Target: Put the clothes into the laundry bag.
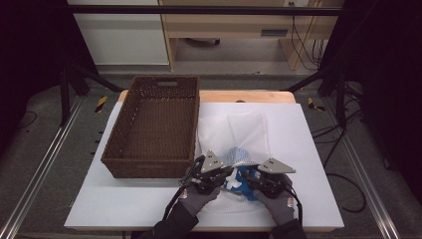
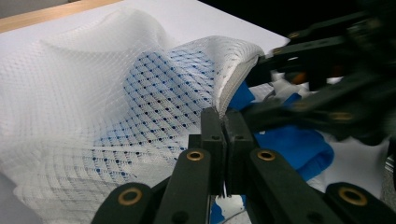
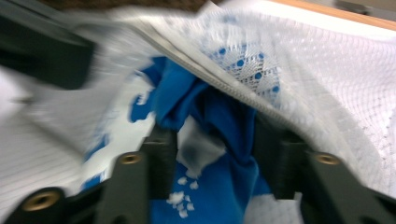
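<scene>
left gripper [image 2: 225, 122] pinches mesh bag [image 2: 93, 107] rim, right gripper [image 3: 212, 140] half spread round blue cloth [image 3: 224, 121]; cloth cld snag on rim if pushed crooked.

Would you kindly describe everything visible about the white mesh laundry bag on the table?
The white mesh bag is thin, see-through netting with a thicker seamed rim at its mouth. It lies on the white table, right of the brown wicker basket, its far part flat and its near edge lifted. The left gripper is shut on that rim, holding the mouth open. A blue and white garment sits partly inside, showing through the netting, with the right gripper around it at the opening.
</scene>
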Demonstrator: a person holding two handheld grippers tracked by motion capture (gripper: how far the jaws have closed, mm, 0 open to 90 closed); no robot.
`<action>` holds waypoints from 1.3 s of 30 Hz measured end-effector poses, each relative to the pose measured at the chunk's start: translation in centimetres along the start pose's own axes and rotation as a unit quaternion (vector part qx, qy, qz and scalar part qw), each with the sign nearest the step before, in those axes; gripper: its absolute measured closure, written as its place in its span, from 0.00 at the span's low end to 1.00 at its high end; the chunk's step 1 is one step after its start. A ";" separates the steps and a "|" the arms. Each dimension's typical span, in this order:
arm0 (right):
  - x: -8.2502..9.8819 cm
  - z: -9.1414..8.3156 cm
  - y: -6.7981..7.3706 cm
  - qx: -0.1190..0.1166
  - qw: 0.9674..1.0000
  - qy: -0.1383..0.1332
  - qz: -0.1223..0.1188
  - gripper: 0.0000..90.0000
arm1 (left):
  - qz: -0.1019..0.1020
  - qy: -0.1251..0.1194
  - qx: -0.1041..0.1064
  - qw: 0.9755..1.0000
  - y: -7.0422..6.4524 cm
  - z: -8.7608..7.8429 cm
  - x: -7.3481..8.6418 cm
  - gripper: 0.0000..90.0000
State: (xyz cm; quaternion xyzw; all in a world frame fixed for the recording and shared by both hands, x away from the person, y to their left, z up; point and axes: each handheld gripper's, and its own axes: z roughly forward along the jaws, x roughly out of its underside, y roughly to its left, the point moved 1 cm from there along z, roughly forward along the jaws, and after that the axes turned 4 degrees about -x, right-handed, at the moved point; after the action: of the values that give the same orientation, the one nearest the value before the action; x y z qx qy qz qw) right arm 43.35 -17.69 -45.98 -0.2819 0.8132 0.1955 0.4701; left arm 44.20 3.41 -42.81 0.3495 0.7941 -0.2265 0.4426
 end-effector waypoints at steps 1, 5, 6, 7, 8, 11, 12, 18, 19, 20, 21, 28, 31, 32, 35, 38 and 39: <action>0.1 -0.7 0.1 -0.007 1.000 -0.003 -0.003 0.49 | -0.002 -0.001 -0.001 1.000 0.1 0.0 0.0 0.99; 0.8 -2.4 0.3 -0.026 1.000 0.004 -0.005 0.44 | -0.006 -0.002 -0.005 1.000 0.4 0.2 -0.1 0.99; 1.3 -2.3 0.4 -0.030 0.999 0.016 -0.004 0.43 | -0.007 -0.001 -0.005 1.000 0.4 0.2 -0.1 0.99; 1.7 -2.0 0.4 -0.031 0.999 0.029 -0.006 0.43 | -0.006 0.000 -0.007 1.000 0.5 0.2 -0.1 0.99; 2.3 -1.5 0.3 -0.033 0.998 0.044 -0.004 0.45 | -0.007 0.001 -0.007 1.000 0.5 0.3 -0.1 0.99; 3.5 -0.1 0.4 -0.031 0.997 0.075 -0.003 0.71 | -0.009 0.002 -0.008 1.000 0.6 0.4 -0.1 0.99; 3.5 0.1 0.4 -0.033 0.997 0.075 -0.002 0.82 | -0.008 0.002 -0.008 1.000 0.7 0.4 -0.1 0.98; 0.6 -0.1 1.1 -0.026 0.999 0.037 -0.009 0.89 | -0.007 -0.004 -0.004 1.000 0.4 0.3 -0.6 0.98; 0.2 0.1 1.2 -0.022 0.999 0.033 -0.008 0.88 | -0.005 -0.006 -0.005 1.000 0.3 0.3 -0.8 0.98; -0.2 0.4 1.3 -0.017 0.999 0.029 -0.006 0.88 | -0.004 -0.009 -0.002 1.000 0.2 0.1 -1.0 0.99; -0.7 1.0 1.3 -0.006 1.000 0.022 -0.002 0.88 | -0.003 -0.012 -0.001 1.000 0.1 0.0 -1.2 0.99; -0.8 4.5 0.5 0.083 0.996 0.040 -0.002 0.82 | 0.005 -0.013 0.008 1.000 -0.4 -0.5 -1.0 0.99; -0.5 5.0 0.2 0.085 0.995 0.052 -0.010 0.74 | -0.002 -0.003 0.009 1.000 -0.1 0.1 -0.3 0.99; -0.4 4.7 0.1 0.073 0.996 0.051 -0.002 0.69 | -0.006 -0.001 0.010 1.000 0.0 0.3 -0.1 0.99; -0.4 3.4 0.0 0.038 0.999 0.037 0.006 0.57 | -0.011 0.001 0.008 1.000 0.3 0.5 0.1 0.99; -0.2 1.2 0.3 0.003 1.000 0.021 0.014 0.48 | -0.009 0.000 0.006 1.000 0.3 0.5 0.0 0.99; -0.1 0.7 0.4 -0.004 1.000 0.019 0.012 0.46 | -0.010 -0.001 0.005 1.000 0.3 0.5 0.0 0.99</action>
State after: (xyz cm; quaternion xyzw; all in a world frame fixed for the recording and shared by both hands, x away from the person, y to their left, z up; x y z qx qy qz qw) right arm 43.57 -16.99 -46.19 -0.2779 0.8247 0.1992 0.4506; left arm 44.73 3.26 -43.05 0.3434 0.7959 -0.2353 0.4396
